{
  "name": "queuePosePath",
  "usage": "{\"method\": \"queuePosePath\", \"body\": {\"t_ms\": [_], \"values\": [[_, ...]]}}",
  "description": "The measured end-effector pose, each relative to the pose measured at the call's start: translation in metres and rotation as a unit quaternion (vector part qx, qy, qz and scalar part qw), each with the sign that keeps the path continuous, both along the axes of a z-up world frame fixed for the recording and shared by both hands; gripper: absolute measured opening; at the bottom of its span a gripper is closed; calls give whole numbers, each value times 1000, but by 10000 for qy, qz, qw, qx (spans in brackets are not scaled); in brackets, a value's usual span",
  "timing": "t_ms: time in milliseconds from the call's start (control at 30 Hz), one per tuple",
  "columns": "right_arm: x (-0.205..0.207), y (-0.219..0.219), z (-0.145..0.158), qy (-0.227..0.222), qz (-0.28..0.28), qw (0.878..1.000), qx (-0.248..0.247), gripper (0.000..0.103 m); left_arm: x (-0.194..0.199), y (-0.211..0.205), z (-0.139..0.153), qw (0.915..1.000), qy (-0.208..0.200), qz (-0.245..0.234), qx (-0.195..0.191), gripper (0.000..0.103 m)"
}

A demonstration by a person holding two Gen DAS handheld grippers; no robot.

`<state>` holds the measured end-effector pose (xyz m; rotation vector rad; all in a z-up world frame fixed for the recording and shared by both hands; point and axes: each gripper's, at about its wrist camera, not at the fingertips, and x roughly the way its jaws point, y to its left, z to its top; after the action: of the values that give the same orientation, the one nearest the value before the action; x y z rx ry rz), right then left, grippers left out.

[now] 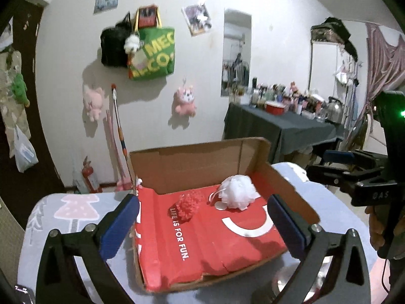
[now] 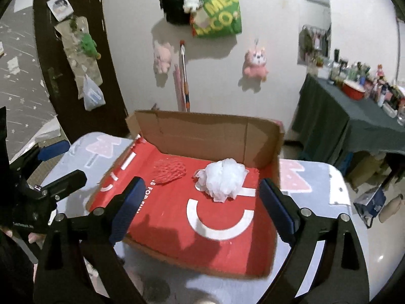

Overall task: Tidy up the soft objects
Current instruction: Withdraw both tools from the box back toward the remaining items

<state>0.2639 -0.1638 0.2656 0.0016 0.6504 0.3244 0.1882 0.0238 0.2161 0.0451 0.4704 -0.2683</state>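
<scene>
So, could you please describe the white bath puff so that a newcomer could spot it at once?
Find the open cardboard box with the red printed floor on the table. Two soft things lie near its back wall; the white bath puff is the fluffy, ruffled ball on the right, taller than the flat red mesh sponge beside it.

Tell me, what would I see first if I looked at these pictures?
Probably the big red box in the middle of the table, open at the top. Two puffs lie inside near its back wall: a white puff and, to its left, a red puff. Then maybe the green bag and pink plush hanging on the wall behind.
</scene>
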Motion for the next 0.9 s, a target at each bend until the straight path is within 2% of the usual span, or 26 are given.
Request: {"method": "queuePosePath", "body": {"t_ms": [300,467,700,833,900], "values": [[-106,-5,11,-931,-19,9957,-24,96,-91,-7,-3,9973,-727,-10,-44,103],[-159,-4,1,-1246,-5,9921,119,100,-131,-10,-18,9957,-909,31,-157,103],[-219,1,-30,-1687,-361,9850,-66,100,-171,-12,-53,9952,-911,206,-288,103],[-230,-2,-59,-1596,-601,9853,8,100,-182,-16,-82,9954,-860,377,-187,103],[-232,-2,-78,-1465,-743,9864,2,100,-182,-16,-99,9960,-712,481,-256,103]]}}
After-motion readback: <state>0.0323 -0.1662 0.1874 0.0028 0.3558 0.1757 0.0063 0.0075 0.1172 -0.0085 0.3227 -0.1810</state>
